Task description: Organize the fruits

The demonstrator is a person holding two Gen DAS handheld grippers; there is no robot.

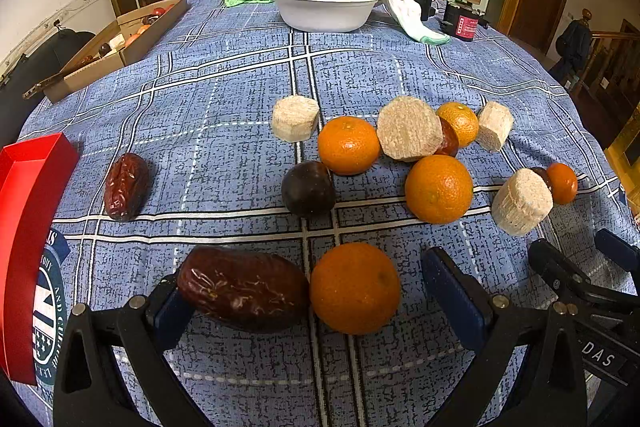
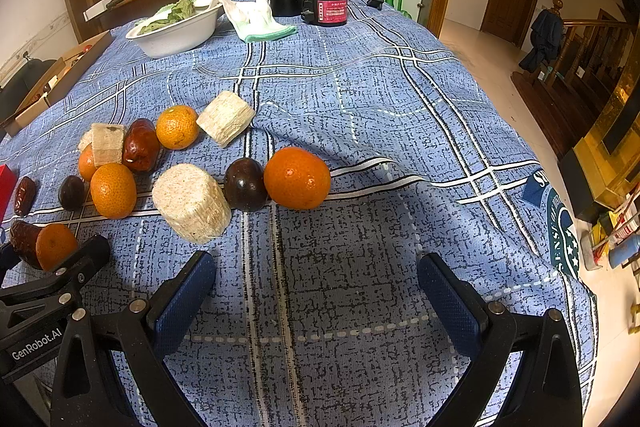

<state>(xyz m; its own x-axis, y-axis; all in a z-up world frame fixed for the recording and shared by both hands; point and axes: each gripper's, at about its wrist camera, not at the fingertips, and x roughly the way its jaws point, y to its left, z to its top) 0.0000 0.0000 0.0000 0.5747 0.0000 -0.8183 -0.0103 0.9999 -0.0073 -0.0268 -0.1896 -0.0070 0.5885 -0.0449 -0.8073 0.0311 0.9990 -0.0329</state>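
fruit pile sat mid-frame on the blue tablecloth (image 1: 240,75). big date (image 1: 242,293) and orange (image 1: 355,287) lay touching, low centre, inside the spread left gripper (image 1: 316,303). right gripper (image 2: 316,301) was spread over bare cloth, holding nothing. step looked like pre-grasp; next move likely needed closing on one fruit only, red box (image 1: 28,227) at left edge.

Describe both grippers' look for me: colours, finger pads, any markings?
Both match: black plastic frames with silver bolts and flat, dark blue textured pads. The left gripper shows a white "GenRobot.AI" label in the right wrist view. The right gripper shows a label ending "DAS" in the left wrist view. No cables or sleeves show.
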